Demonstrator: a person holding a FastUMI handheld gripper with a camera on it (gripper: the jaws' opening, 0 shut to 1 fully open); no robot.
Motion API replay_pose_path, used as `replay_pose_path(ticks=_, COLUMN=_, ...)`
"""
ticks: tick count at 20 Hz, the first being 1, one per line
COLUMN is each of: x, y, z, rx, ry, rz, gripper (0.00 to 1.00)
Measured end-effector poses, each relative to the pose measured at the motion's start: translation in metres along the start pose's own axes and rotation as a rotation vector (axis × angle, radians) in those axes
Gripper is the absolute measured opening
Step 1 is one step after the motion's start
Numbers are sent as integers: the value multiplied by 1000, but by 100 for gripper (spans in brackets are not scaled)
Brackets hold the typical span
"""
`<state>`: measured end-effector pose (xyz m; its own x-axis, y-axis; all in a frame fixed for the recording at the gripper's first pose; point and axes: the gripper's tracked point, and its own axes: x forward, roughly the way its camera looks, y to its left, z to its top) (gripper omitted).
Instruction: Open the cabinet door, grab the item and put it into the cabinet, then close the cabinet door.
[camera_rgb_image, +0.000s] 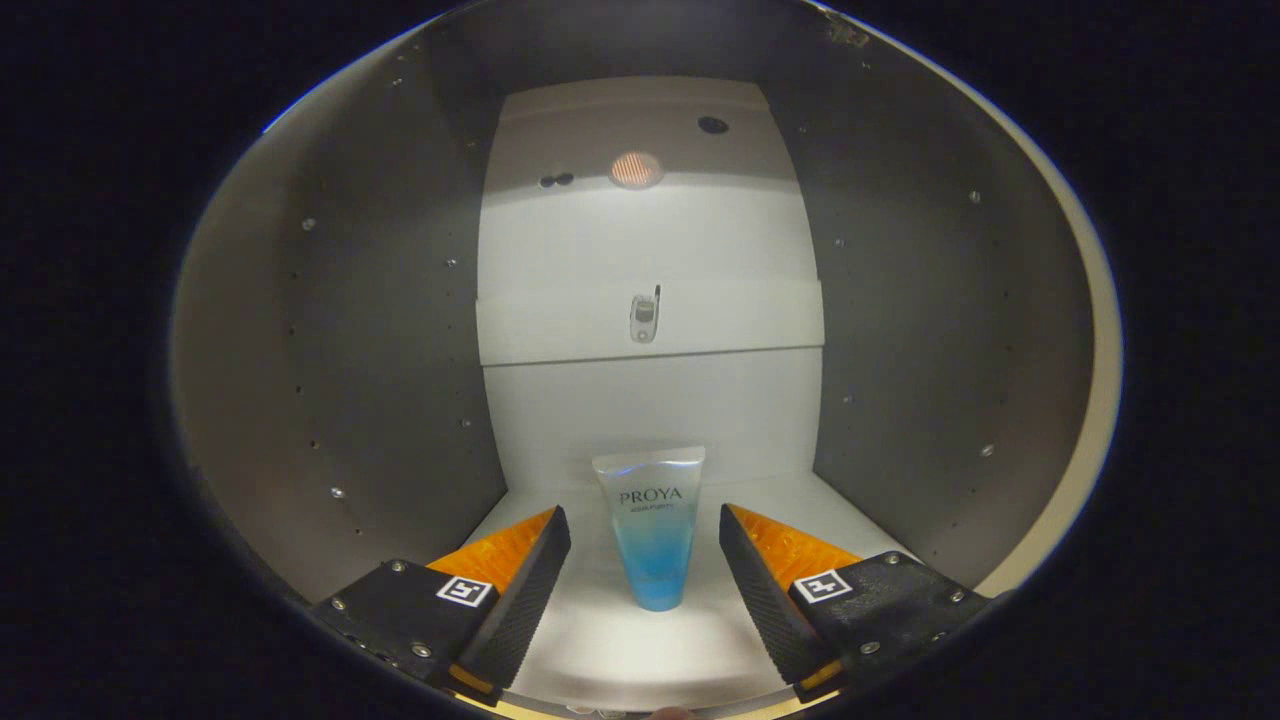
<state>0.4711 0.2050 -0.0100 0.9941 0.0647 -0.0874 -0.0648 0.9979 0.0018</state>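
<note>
Inside the cabinet (330, 330) the gripper (645, 525) stood spread — touching nothing — around the upright tube (650, 530), likely light, squashy, slick, best pinched mid-body.

Blue-and-clear tube (652, 530) stands upright inside the cabinet (350, 380).

The tongs (645, 560) are level and point straight ahead toward 12 o'clock. Both fingers are spread wide apart, one at 8 o'clock, the other at 4 o'clock. Neither finger (530, 590) presses on anything.
</note>
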Motion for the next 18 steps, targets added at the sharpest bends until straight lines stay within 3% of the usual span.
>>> replay_pose_path(ticks=9, x=-152, y=16, z=37, rx=-37, ry=-121, rz=59, gripper=93)
replay_pose_path(ticks=18, x=-297, y=4, z=30, rx=-9, ry=-79, rz=99, gripper=93)
